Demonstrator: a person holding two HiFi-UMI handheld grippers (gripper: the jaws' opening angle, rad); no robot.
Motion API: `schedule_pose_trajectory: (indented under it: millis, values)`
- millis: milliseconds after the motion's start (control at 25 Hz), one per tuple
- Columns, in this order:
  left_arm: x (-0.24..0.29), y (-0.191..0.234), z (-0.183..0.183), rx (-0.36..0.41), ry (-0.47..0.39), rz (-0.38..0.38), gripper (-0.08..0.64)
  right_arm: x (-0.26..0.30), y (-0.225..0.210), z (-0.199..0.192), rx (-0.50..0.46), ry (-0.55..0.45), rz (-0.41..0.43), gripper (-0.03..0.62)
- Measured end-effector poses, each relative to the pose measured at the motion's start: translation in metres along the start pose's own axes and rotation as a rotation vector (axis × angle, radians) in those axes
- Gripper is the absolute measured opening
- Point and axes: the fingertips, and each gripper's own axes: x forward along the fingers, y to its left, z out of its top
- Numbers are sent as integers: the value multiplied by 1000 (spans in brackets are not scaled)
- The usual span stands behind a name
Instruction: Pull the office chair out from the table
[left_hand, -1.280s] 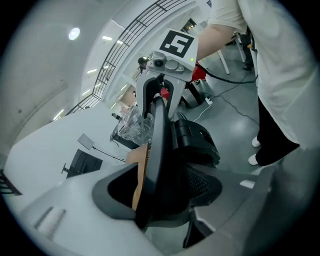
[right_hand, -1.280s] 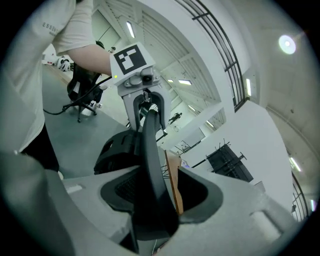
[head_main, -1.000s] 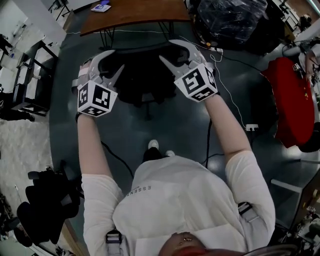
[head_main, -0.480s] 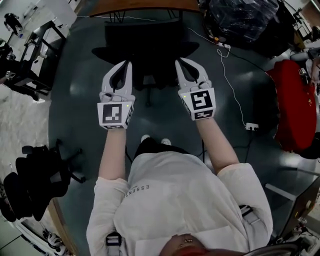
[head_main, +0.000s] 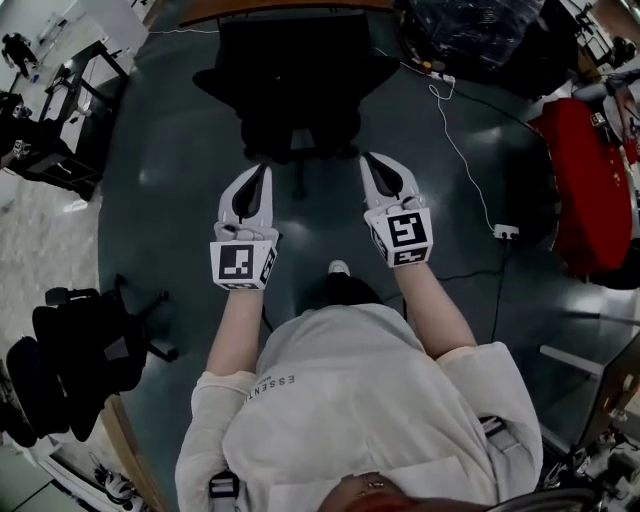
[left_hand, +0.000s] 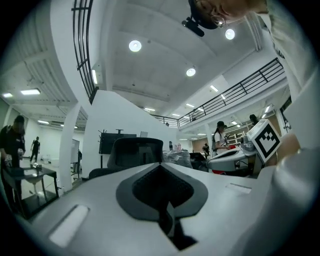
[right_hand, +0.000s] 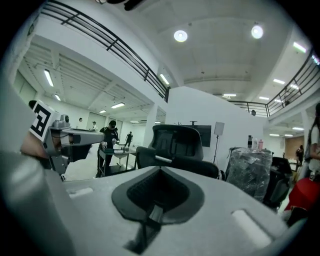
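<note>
Grey floor (head_main: 160, 210), office chair (head_main: 290, 60) just beyond left gripper (head_main: 262, 172) and right gripper (head_main: 368, 160), both closed, empty

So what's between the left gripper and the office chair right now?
Only bare floor, as the head view shows; the shut left gripper stands clear of the office chair.

Your chair (head_main: 290, 80) looks black and matt, cloth-like on seat and back. The floor (head_main: 160, 200) is dark grey, smooth, with a slight sheen. The table (head_main: 280, 8) edge is brown wood. Your left gripper (head_main: 260, 175) and right gripper (head_main: 370, 162) are pale grey matt plastic with a dark textured lining. The bundle (head_main: 470, 35) is in shiny clear film. Your shirt (head_main: 350, 400) is white cloth.
</note>
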Motion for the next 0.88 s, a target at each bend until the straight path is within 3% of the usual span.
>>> schedule_pose_trajectory:
  millis: [320,520,880]
  values:
    - [-100,-6,-2,-34,23,-58,17,-68,91,-19,15,67,-40,-8]
    - [-147,-19,-7,-41,38,-85,17,-108,123,-32,75,115,-62,-8]
    - [-173,-40,5,-10,23,-115,17,-127,161,-24,31,70,48,-8]
